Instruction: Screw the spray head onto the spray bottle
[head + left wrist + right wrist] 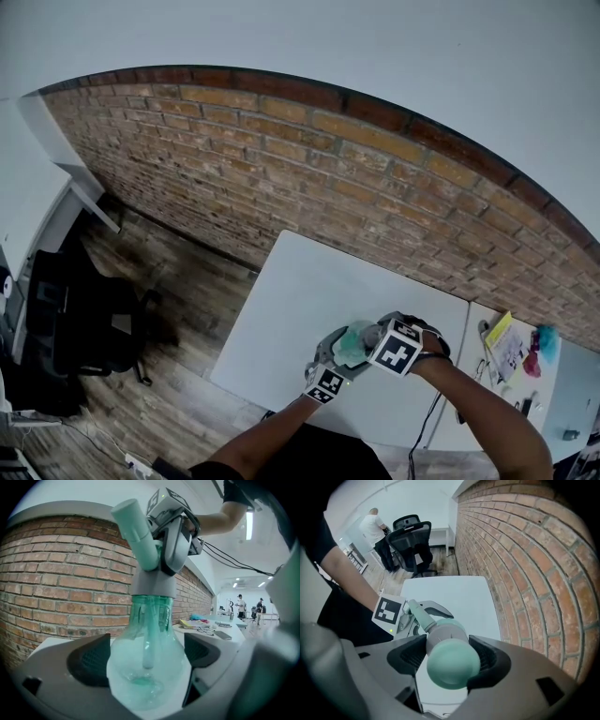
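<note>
So right now you've got the spray bottle (147, 653) clamped in your left gripper (147, 663). The dark pads (91, 660) sit tight against both sides of the clear teal bulb, so that's a proper grip. The bottle stands upright over the near part of the white table (309, 281), close to its near edge. I can't tell whether its base touches the tabletop. You can see the dip tube (147, 639) hanging down inside it.

Your right gripper (450, 660) comes in from above, pointing down, with its jaws closed on the spray head (140, 536). In the right gripper view the head's rounded pale teal top fills the gap and both pads (410, 656) press on it. The nozzle sticks out up and to the left in the left gripper view. The grey collar (152, 588) sits right on the bottle's neck.

The brick wall (281, 169) runs along the far side of the table. A black office chair (84, 328) is off to the left on the wood floor. The next table (572, 384) on the right has some papers (509, 342) on it.
</note>
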The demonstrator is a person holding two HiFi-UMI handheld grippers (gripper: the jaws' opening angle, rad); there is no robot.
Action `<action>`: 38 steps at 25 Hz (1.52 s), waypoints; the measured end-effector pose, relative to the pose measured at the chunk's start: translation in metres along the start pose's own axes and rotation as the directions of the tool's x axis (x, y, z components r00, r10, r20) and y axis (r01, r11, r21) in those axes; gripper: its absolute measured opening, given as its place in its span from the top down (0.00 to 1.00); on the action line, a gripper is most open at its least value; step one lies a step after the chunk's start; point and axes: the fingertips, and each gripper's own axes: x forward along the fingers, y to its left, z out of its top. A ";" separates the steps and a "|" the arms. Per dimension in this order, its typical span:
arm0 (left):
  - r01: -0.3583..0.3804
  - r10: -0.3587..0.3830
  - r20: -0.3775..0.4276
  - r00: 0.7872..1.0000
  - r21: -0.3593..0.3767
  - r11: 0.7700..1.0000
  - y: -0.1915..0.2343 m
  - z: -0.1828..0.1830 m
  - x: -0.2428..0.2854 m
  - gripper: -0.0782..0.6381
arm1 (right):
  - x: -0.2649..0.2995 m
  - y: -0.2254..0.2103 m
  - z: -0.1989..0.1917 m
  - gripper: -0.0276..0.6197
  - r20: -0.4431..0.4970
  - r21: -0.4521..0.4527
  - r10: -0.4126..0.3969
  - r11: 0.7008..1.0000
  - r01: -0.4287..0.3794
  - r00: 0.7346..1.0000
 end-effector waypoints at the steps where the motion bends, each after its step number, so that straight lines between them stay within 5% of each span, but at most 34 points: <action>1: -0.001 0.001 0.000 1.000 -0.001 1.000 0.000 0.000 0.000 0.21 | 0.000 -0.001 0.000 0.51 -0.005 0.033 -0.002 0.999 0.002 1.000; 9: -0.034 0.034 0.001 0.999 0.001 0.999 0.000 0.000 0.001 0.22 | 0.001 -0.008 -0.002 0.51 -0.036 0.281 -0.026 0.959 0.035 0.999; 12: -0.032 0.032 0.003 0.999 -0.004 0.999 0.000 0.000 0.001 0.22 | 0.000 -0.007 -0.002 0.51 -0.023 0.293 -0.035 0.955 0.040 0.999; 17: 0.005 -0.005 0.004 1.000 -0.008 1.000 -0.001 -0.001 0.000 0.22 | -0.004 -0.005 -0.001 0.51 0.059 0.189 -0.042 0.981 0.030 0.997; 22: 0.020 -0.020 -0.008 1.000 -0.016 1.000 0.001 -0.003 -0.002 0.22 | -0.019 0.002 -0.005 0.46 0.066 -0.095 -0.061 0.993 0.067 0.996; 28: 0.041 -0.041 -0.019 0.999 -0.012 0.999 0.000 -0.006 -0.004 0.22 | -0.024 0.001 -0.010 0.46 0.116 -0.373 -0.021 0.926 0.063 0.993; 38: 0.060 -0.059 -0.025 0.998 0.018 0.998 -0.002 -0.007 -0.005 0.22 | 0.009 0.011 -0.013 0.46 -0.027 -0.531 0.094 0.842 -0.094 0.995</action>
